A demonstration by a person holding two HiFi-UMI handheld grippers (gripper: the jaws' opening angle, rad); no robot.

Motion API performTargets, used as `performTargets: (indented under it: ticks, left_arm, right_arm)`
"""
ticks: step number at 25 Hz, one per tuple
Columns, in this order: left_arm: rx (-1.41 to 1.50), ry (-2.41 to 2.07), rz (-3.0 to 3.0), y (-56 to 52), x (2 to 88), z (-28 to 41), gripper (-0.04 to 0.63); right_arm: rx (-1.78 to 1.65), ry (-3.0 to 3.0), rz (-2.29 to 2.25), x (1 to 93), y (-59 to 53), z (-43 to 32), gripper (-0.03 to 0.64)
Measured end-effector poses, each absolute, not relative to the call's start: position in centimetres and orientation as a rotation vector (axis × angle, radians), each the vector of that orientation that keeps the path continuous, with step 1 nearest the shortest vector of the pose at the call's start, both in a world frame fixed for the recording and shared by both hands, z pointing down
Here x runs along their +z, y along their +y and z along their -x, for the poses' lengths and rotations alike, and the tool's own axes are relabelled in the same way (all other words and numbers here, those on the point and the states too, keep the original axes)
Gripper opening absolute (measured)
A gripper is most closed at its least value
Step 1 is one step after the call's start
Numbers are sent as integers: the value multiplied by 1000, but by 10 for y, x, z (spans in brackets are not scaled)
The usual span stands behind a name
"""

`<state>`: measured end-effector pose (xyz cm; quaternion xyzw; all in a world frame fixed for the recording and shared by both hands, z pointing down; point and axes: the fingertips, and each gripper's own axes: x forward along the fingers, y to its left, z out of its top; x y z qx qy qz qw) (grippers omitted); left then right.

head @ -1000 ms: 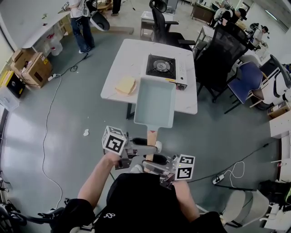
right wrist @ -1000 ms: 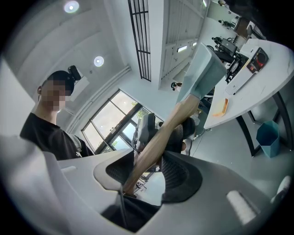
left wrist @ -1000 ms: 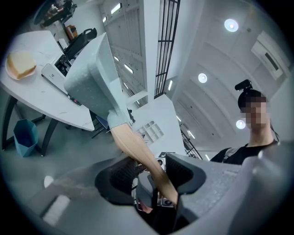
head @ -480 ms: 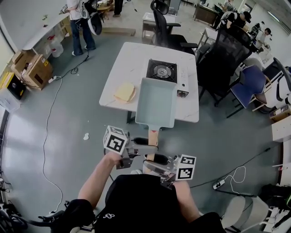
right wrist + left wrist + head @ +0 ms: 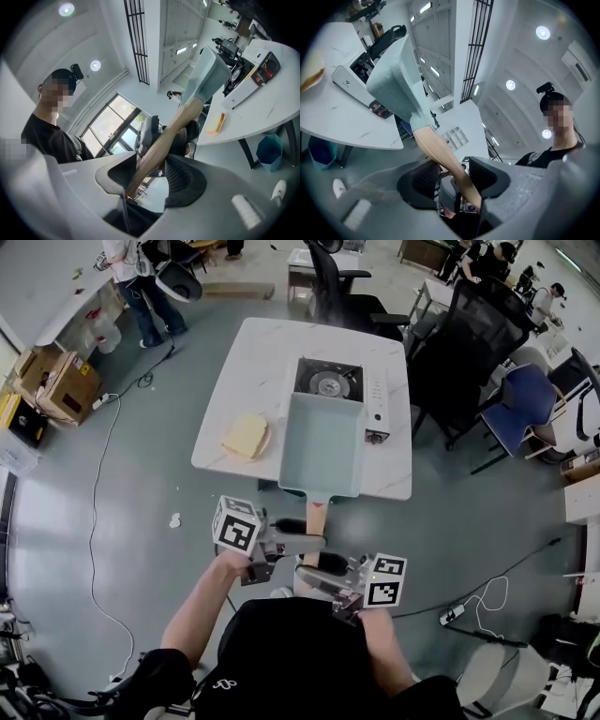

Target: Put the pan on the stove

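Note:
A pale teal rectangular pan point(image 5: 323, 444) with a wooden handle point(image 5: 316, 517) hangs in the air over the near edge of the white table point(image 5: 239, 362). Its far rim overlaps the near side of the black-topped portable stove point(image 5: 328, 382). Both grippers hold the handle: my left gripper point(image 5: 302, 542) is shut on it further up, my right gripper point(image 5: 321, 568) shut on its end. The left gripper view shows the handle point(image 5: 440, 154) running between the jaws point(image 5: 452, 176) up to the pan point(image 5: 393, 79). The right gripper view shows the same handle point(image 5: 164, 140) in its jaws point(image 5: 150, 173).
A yellow sponge-like block point(image 5: 246, 435) lies on the table left of the pan. Black office chairs point(image 5: 469, 343) stand behind and right of the table, a blue bin point(image 5: 272, 152) under it. A person point(image 5: 131, 277) stands at the far left, cardboard boxes point(image 5: 56, 381) nearby.
The pan has moved forward with both grippers on its handle. Its far rim, short of the stove a second ago, now overlaps the stove's near side.

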<state>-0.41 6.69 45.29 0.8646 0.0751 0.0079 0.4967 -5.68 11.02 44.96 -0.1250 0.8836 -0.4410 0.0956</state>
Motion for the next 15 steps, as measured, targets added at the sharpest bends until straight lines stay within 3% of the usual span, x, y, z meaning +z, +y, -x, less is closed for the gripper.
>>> performTargets:
  ticks: [15]
  left_arm:
    - [15, 132, -2058, -44, 463, -32, 209]
  right_arm:
    - [-1363, 2596, 328, 458, 0, 20, 192]
